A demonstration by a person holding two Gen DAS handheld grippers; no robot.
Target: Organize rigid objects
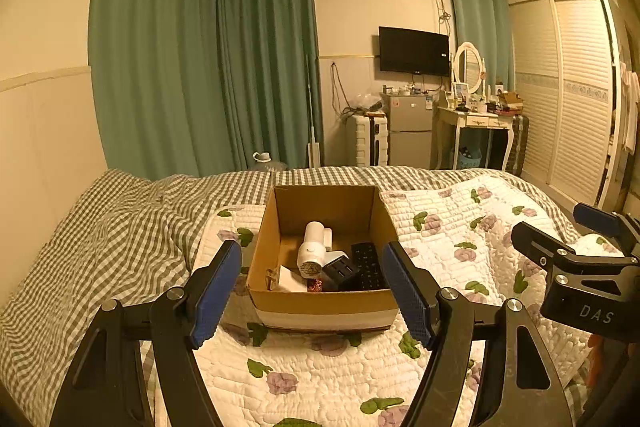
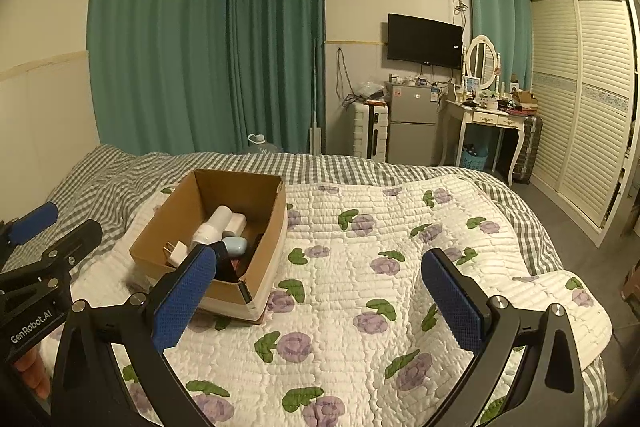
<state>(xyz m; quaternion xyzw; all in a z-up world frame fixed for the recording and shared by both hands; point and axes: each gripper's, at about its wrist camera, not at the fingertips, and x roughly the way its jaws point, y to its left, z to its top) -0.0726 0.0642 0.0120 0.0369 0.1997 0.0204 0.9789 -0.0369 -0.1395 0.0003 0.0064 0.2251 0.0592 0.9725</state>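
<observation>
Hovering empty, left gripper (image 1: 312,291) and right gripper (image 2: 320,295) gape above quilt (image 2: 360,267).

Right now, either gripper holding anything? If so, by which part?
Nothing is held. The left gripper and right gripper are both open and empty above the quilt. The items sit in the cardboard box.

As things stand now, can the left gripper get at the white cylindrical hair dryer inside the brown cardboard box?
Probably yes. The left gripper has its jaws open and faces the brown cardboard box, whose top is open. The white cylindrical hair dryer lies uppermost, with nothing over it; only the near wall must be cleared.
</observation>
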